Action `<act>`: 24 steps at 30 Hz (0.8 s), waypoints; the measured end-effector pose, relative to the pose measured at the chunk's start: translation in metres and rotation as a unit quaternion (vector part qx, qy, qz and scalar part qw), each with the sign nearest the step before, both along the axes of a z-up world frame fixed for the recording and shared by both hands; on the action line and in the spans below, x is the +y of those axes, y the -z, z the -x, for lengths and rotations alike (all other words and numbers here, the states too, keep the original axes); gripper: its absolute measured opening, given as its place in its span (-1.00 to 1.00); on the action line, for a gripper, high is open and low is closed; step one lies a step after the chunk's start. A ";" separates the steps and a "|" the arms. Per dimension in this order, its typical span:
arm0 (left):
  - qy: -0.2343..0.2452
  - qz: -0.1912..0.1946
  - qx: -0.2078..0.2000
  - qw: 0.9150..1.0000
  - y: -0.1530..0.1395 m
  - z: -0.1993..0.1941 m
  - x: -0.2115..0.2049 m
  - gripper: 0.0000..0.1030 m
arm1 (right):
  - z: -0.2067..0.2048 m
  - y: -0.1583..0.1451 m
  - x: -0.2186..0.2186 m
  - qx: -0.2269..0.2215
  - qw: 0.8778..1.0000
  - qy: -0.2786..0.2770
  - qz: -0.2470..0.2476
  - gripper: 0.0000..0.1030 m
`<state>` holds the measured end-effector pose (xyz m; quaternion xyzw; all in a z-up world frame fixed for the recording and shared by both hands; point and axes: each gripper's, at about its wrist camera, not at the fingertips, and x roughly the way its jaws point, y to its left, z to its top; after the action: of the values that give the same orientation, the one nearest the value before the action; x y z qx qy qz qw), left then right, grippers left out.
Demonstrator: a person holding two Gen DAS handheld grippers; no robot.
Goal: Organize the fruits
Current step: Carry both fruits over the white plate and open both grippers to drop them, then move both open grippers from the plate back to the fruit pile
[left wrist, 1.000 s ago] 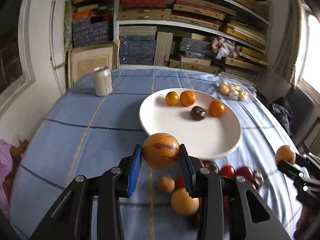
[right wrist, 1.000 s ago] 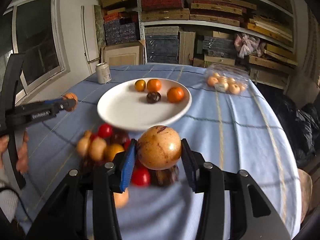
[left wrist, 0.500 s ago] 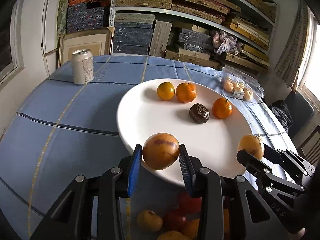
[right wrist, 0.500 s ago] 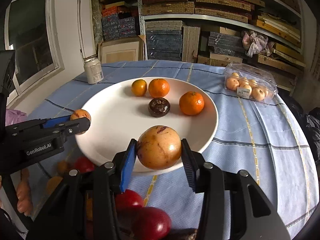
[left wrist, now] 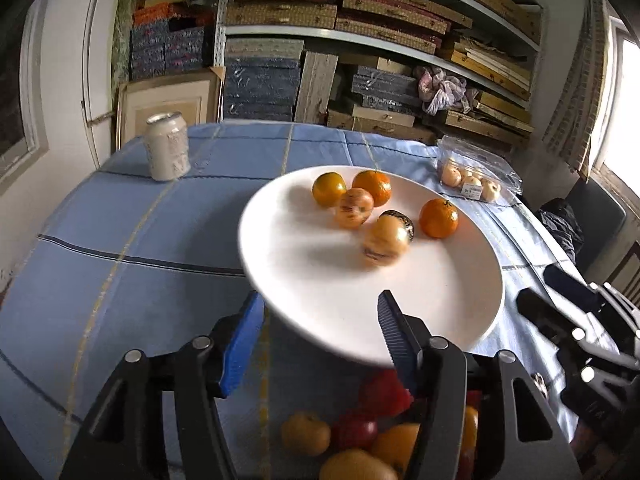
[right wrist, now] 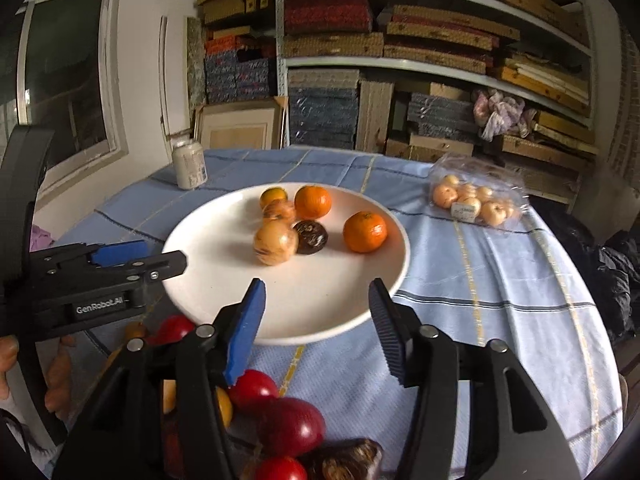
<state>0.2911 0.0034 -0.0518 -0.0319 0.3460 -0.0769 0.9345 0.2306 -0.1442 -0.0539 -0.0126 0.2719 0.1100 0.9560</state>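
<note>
Both striped fruits (left wrist: 385,240) released, blurred on plate (left wrist: 304,280)

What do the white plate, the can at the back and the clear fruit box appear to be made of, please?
Plate: probably glazed ceramic, smooth and white with a soft sheen. Can: likely aluminium, given its pale matte wall and rolled top rim. Fruit box: thin clear plastic, glossy, with the fruit visible through it.

My left wrist camera looks forward and down past its jaws, close over the near rim of the white plate (left wrist: 280,216). My right wrist camera faces the same plate (right wrist: 208,248) from its right, slightly farther back. Both share the plate and shelves (left wrist: 360,40) beyond it.
</note>
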 end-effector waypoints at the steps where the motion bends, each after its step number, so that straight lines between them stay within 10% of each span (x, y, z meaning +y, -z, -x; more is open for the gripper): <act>1: 0.001 -0.001 -0.001 1.000 -0.003 0.005 0.001 0.16 | 0.009 -0.004 -0.004 -0.008 1.000 0.006 -0.006 0.16; 13: -0.005 -0.024 -0.005 1.000 -0.001 0.096 0.012 0.51 | 0.117 0.006 -0.034 -0.009 0.998 0.006 -0.062 0.42; 24: 0.011 -0.038 0.018 0.999 0.020 0.096 0.002 0.51 | 0.140 0.014 -0.026 0.022 0.995 -0.030 -0.088 0.42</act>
<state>0.1949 0.0050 -0.0722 0.0062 0.3663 -0.0737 0.9276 0.0905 -0.1698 -0.0678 0.0659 0.2816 0.1625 0.9434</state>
